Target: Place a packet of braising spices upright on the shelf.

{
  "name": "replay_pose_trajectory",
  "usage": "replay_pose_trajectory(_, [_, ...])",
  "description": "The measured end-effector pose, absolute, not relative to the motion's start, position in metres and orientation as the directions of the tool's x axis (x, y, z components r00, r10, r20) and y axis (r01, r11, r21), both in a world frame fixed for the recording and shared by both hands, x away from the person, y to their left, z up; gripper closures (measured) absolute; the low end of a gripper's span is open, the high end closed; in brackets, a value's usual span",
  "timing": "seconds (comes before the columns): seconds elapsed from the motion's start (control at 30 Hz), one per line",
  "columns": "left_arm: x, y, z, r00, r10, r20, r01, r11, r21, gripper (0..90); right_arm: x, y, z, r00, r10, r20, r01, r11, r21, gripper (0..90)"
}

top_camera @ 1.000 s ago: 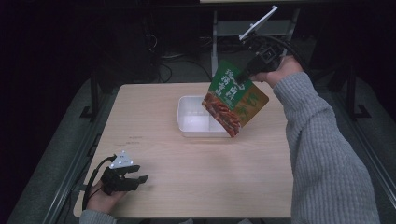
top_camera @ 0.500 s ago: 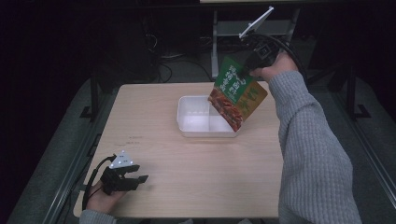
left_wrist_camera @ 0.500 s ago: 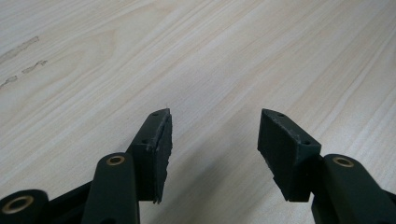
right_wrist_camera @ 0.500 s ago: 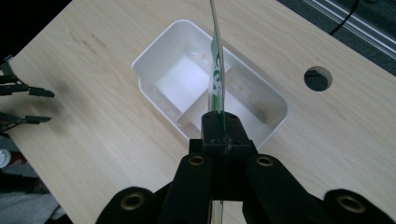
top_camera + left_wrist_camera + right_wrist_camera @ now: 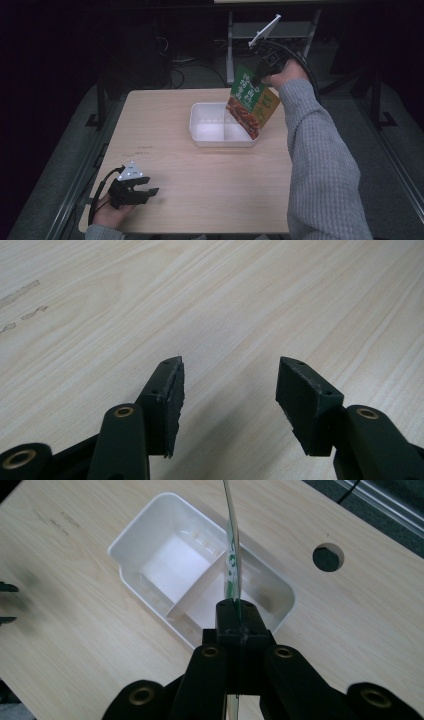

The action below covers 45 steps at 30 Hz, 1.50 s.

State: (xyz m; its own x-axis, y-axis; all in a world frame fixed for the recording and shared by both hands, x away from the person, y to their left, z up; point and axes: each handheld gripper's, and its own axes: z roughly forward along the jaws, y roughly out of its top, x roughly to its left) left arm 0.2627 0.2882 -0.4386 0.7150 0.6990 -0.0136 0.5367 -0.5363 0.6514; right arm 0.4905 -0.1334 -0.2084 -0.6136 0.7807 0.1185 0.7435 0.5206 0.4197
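Overhead, the right gripper [image 5: 256, 79] clamps the food packet [image 5: 251, 100] by its top, dangling over the white tray's [image 5: 200, 137] right rim; left gripper [image 5: 145, 192] agape.

Green/orange food packet [image 5: 252, 101] hangs tilted, pinched at top, over white 2-compartment tray [image 5: 200, 131].

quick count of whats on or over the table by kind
food packets: 1, green packet held over the tray
white divided trays: 1, tray
grippers: 2, left gripper and right gripper
total: 4
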Motion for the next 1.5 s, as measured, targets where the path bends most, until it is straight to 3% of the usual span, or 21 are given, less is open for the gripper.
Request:
replay_pose_trajectory(0.27, [0.263,0.289,-0.438,0.716,0.698,-0.013,0.535,-0.536,0.653,44.4,0.505,-0.121,-0.227,-0.597,0.793,0.118,0.767,0.523,0.372,90.0])
replay_pose_trajectory(0.67, [0.263,0.286,-0.439,0.720,0.694,-0.013,0.533,-0.540,0.651,44.5,0.511,-0.128,-0.244,-0.581,0.802,0.137,0.773,0.491,0.401,89.4])
replay_pose_trajectory(0.9, [0.263,0.286,-0.439,0.721,0.693,-0.014,0.533,-0.541,0.651,44.4,0.510,-0.135,-0.248,-0.572,0.803,0.165,0.764,0.450,0.462,80.1])
replay_pose_trajectory(1.2, [0.262,0.286,-0.439,0.721,0.692,-0.015,0.533,-0.541,0.650,44.3,0.503,-0.146,-0.250,-0.571,0.797,0.195,0.766,0.433,0.475,74.6])
replay_pose_trajectory(1.4, [0.262,0.285,-0.439,0.722,0.692,-0.014,0.532,-0.543,0.650,44.3,0.500,-0.148,-0.250,-0.580,0.787,0.211,0.763,0.434,0.479,89.2])
replay_pose_trajectory(1.5, [0.263,0.285,-0.439,0.722,0.692,-0.013,0.533,-0.543,0.650,44.3,0.500,-0.146,-0.249,-0.582,0.788,0.203,0.760,0.437,0.482,89.4])
